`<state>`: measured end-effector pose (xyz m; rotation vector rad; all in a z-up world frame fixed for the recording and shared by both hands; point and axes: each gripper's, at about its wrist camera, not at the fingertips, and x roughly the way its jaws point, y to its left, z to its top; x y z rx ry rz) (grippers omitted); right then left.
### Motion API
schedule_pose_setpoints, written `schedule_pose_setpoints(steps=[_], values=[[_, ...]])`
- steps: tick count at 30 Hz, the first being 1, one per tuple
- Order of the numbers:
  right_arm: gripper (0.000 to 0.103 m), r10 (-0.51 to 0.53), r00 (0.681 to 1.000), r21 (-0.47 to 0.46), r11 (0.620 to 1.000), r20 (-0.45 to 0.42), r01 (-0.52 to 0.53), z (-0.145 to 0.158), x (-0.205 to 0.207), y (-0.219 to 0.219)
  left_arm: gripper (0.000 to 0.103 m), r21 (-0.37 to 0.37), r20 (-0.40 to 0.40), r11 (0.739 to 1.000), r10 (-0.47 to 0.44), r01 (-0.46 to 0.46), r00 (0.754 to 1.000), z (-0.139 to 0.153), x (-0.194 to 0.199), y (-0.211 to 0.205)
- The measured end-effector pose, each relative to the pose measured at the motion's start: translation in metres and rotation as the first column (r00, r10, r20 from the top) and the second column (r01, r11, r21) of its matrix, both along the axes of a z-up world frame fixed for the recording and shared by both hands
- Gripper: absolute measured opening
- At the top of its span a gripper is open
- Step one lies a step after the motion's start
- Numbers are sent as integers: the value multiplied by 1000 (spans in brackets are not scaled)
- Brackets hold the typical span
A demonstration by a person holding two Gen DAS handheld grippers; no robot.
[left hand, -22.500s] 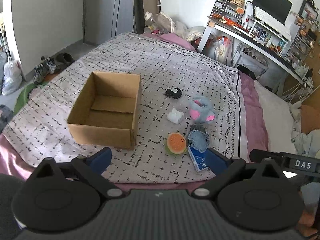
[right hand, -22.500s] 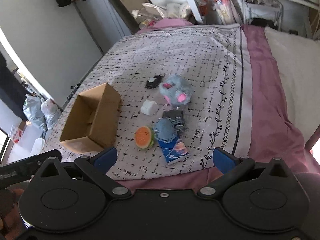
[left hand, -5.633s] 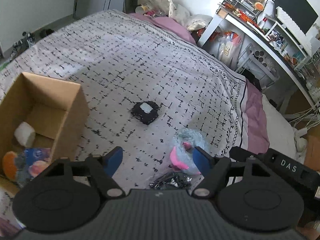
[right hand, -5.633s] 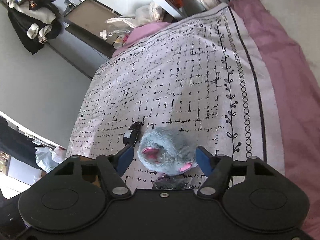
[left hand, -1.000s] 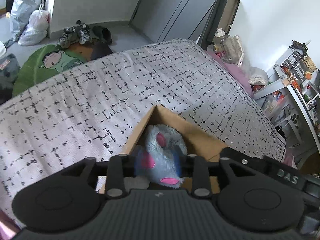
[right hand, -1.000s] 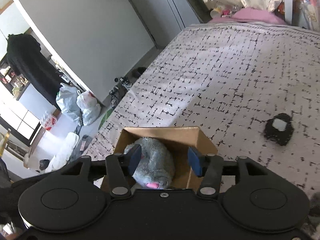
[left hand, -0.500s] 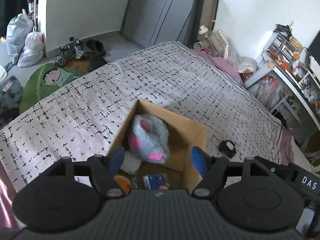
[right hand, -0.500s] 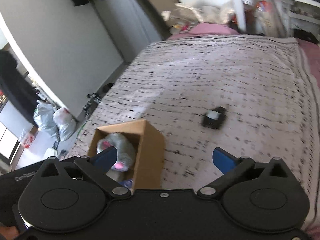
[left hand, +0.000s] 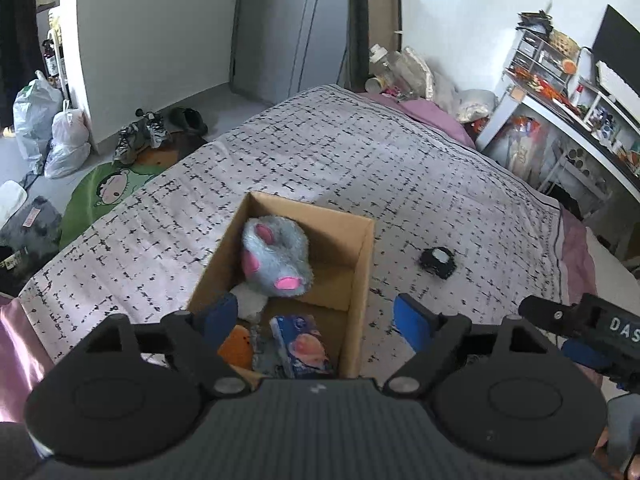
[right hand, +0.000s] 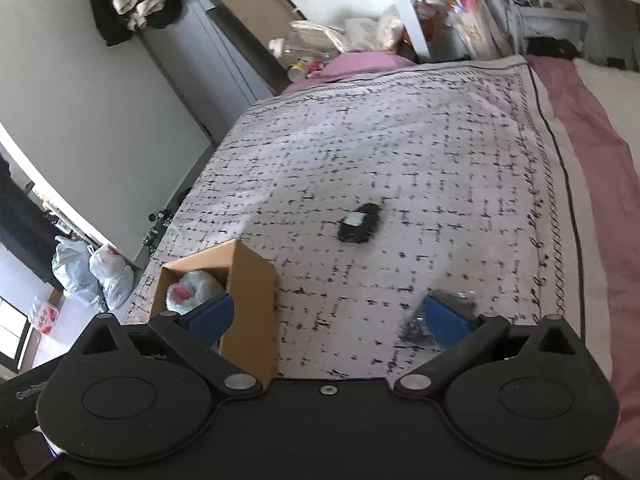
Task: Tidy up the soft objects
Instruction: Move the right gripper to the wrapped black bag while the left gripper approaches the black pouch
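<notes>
Showing matte black left gripper [left hand: 316, 318] and right gripper [right hand: 326, 318] bodies, blue fingertip pads, round silver pivot screws, white "DAS" lettering at right edge.

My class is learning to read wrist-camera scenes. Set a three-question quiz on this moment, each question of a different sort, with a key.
1. True or false: the grey plush mouse lies inside the cardboard box.
2. Which soft thing lies on the bedspread, far from both grippers? A) black pouch B) orange ball C) blue packet
3. Fill in: the left gripper and right gripper are both ____.

Key: 1 true; 2 A; 3 open.
</notes>
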<state>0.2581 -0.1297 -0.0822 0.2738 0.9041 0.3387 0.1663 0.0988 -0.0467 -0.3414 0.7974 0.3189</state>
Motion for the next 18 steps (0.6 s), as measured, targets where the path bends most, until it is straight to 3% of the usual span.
schedule_pose_setpoints(steps=[4, 11, 18], values=[[103, -45, 998, -9, 999, -34, 44, -9, 4, -20, 84, 4, -1, 1000, -4, 4, 1000, 5, 2, -13], [103, -139, 978, 64, 987, -154, 150, -26, 18, -67, 84, -14, 16, 1000, 28, -28, 999, 11, 12, -34], [103, -210, 960, 63, 972, -186, 225, -37, 29, -88, 84, -43, 0, 999, 3, -3, 1000, 8, 33, -55]])
